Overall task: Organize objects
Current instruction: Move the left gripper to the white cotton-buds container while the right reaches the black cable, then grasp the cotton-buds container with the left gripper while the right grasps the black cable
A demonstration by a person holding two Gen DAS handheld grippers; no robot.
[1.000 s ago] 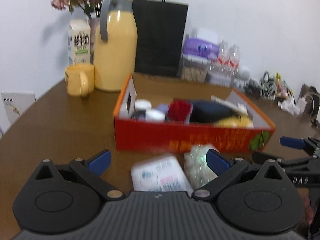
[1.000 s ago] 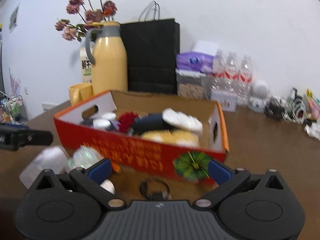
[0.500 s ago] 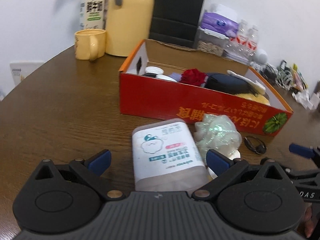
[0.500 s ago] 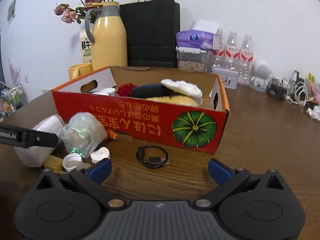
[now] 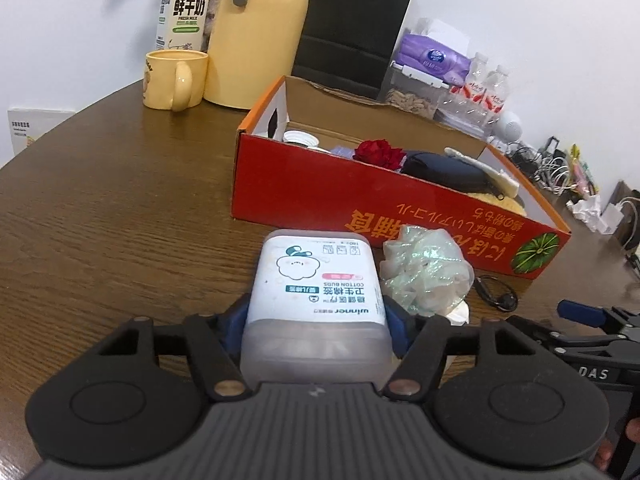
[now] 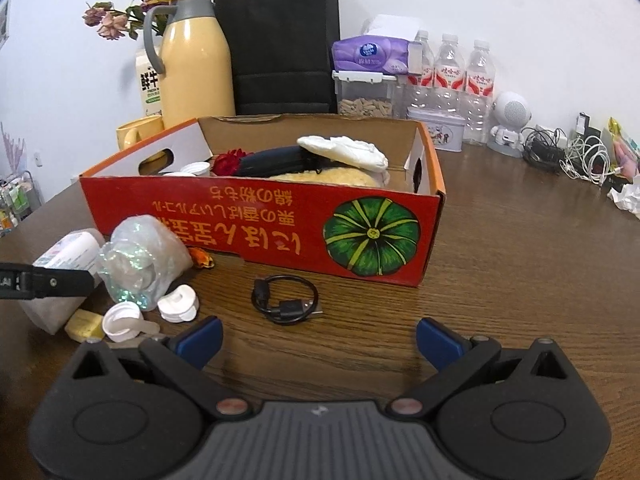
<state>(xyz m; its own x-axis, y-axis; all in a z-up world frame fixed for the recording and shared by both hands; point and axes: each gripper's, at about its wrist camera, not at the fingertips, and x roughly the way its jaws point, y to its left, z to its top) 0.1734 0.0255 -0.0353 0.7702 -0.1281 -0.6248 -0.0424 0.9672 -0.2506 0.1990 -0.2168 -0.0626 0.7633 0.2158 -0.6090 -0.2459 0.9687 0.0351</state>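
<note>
The left gripper has just been closing, and its blue pads now press both sides of the cotton bud box, which lies on the wooden table at the 6 o'clock side of the red cardboard box. A crumpled iridescent wrapper touches the cotton bud box at its 3 o'clock side. The right gripper stands wide with nothing between its jaws; a coiled black cable lies at its 12 o'clock, near the red cardboard box.
</note>
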